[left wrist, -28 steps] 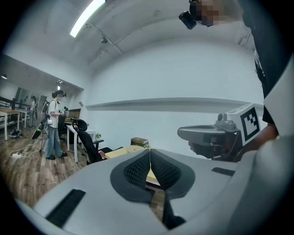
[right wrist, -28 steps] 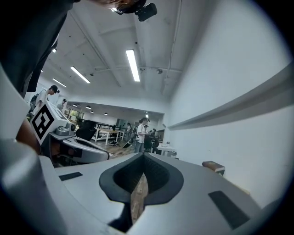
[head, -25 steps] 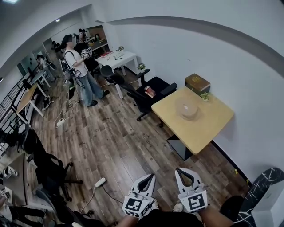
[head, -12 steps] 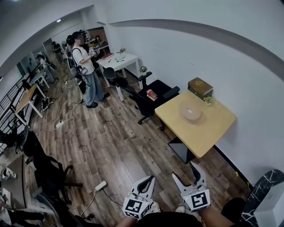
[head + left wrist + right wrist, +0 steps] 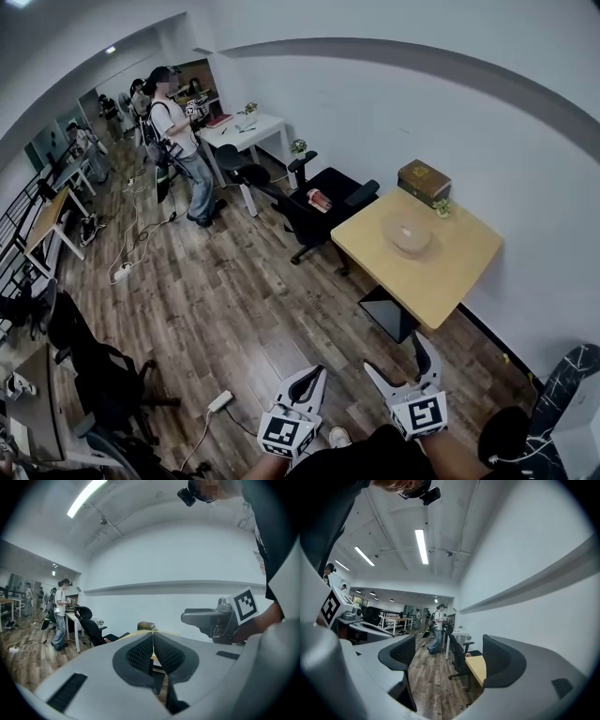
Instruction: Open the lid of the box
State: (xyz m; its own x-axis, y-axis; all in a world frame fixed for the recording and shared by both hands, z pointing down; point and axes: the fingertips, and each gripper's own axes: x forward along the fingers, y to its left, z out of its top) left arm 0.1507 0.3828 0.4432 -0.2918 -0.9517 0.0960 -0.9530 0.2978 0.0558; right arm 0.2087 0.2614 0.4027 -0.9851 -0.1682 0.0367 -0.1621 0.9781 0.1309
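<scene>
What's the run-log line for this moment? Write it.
left gripper: shut, empty | right gripper: jaws just opened, empty | brown box: on wooden table, far ahead, untouched

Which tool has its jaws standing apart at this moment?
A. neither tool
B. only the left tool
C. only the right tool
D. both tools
C: the right tool has just been opening and its jaws stand wide apart with nothing between them, while the left tool has its pads pressed together.
</scene>
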